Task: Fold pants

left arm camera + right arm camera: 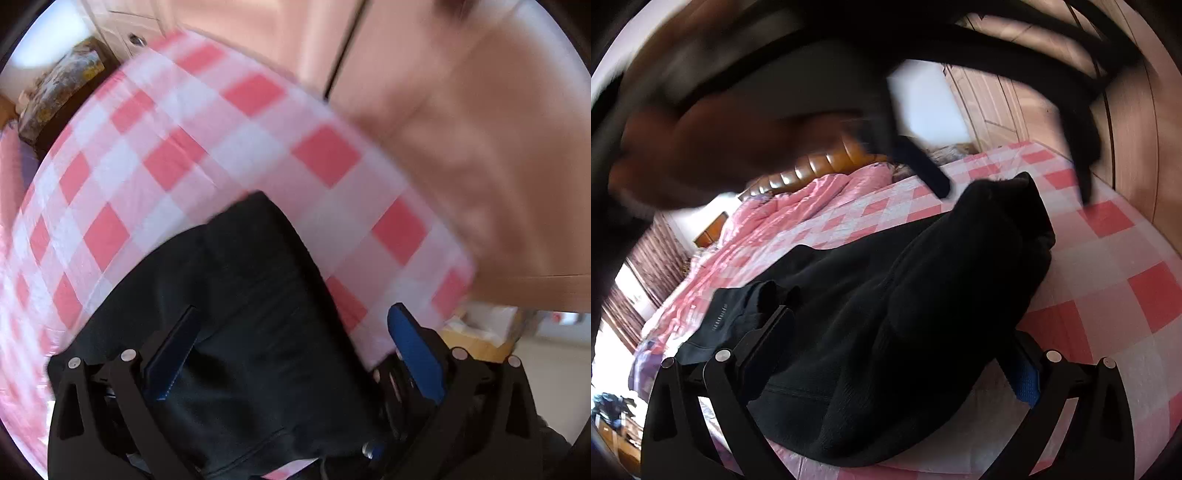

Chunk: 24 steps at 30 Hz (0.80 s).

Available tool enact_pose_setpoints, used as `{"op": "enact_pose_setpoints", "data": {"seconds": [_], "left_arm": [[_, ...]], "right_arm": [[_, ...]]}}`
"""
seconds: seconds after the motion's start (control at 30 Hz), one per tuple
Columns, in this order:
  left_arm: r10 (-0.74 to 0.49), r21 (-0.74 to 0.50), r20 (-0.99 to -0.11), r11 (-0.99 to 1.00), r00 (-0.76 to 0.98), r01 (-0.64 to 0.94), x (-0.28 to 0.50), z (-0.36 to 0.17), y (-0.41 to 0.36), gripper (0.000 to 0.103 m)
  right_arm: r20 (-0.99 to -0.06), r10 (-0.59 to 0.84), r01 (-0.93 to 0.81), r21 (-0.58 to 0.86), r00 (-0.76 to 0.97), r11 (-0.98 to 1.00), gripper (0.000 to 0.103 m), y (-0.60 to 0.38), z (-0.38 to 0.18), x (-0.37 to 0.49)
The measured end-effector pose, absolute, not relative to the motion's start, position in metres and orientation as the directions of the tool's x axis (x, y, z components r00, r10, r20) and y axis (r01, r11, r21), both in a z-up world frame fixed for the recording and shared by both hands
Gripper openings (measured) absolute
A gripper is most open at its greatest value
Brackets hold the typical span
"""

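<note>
Black pants [923,295] lie bunched on a bed with a pink and white checked sheet [1108,295]. In the left wrist view the pants [251,314] reach between the open fingers of my left gripper [295,332]; its blue pads [417,354] stand wide apart over the cloth. My right gripper [894,339] is open too, with the dark fabric heaped between its jaws. The left gripper [923,166] also shows blurred above the far end of the pants in the right wrist view, held in a hand.
A pink quilt [798,214] and a brown padded headboard [827,162] lie beyond the pants. Wooden wardrobe doors [1126,129] stand to the right. The person's body in a pink top [480,147] stands at the bed's edge.
</note>
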<state>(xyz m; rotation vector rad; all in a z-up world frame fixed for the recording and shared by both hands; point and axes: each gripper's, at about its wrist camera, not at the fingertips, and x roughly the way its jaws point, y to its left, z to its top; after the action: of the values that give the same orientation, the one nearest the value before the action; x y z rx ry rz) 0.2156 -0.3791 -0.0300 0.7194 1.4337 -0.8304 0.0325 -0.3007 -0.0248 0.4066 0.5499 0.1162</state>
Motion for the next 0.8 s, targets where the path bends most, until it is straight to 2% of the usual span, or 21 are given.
{"op": "enact_pose_setpoints", "data": {"seconds": [0.13,0.2,0.23,0.27,0.3,0.37,0.5,0.6,0.73,0.8], "left_arm": [[0.188,0.108,-0.982,0.487,0.017,0.867,0.203,-0.078,-0.403,0.1],[0.296,0.214,-0.951,0.429,0.087,0.877,0.199,-0.097,-0.408,0.096],[0.333,0.259,-0.935,0.399,0.125,0.88,0.197,-0.103,-0.407,0.082],[0.361,0.304,-0.918,0.369,0.166,0.878,0.196,-0.107,-0.403,0.058],[0.364,0.329,-0.911,0.351,0.195,0.877,0.196,-0.107,-0.399,0.048],[0.317,0.311,-0.927,0.35,0.2,0.884,0.193,-0.097,-0.393,0.026],[0.163,0.269,-0.962,0.448,0.218,0.852,0.194,-0.051,-0.365,0.023],[0.023,0.193,-0.976,0.546,0.215,0.815,0.204,0.001,-0.334,0.023],[-0.144,0.086,-0.961,0.652,0.235,0.753,0.213,0.068,-0.274,0.022],[-0.235,0.018,-0.939,0.7,0.253,0.714,0.213,0.099,-0.229,0.022]], "right_arm": [[-0.477,0.217,-0.009,0.401,0.852,0.916,0.099,-0.295,-0.021,0.027],[-0.481,0.226,-0.013,0.405,0.847,0.914,0.099,-0.295,-0.021,0.026],[-0.483,0.252,-0.03,0.42,0.839,0.907,0.099,-0.297,-0.022,0.025],[-0.489,0.255,-0.026,0.428,0.834,0.904,0.099,-0.302,-0.022,0.024],[-0.49,0.267,-0.03,0.44,0.83,0.898,0.099,-0.305,-0.023,0.02],[-0.512,0.281,-0.017,0.459,0.812,0.888,0.099,-0.308,-0.028,0.016],[-0.551,0.33,-0.015,0.499,0.766,0.867,0.099,-0.295,-0.042,0.013],[-0.567,0.359,-0.093,0.444,0.742,0.891,0.099,-0.26,-0.035,0.017],[-0.62,0.257,-0.116,0.26,0.741,0.959,0.099,-0.205,-0.022,0.033],[-0.677,0.126,-0.08,0.099,0.726,0.992,0.099,-0.177,-0.024,0.046]]}}
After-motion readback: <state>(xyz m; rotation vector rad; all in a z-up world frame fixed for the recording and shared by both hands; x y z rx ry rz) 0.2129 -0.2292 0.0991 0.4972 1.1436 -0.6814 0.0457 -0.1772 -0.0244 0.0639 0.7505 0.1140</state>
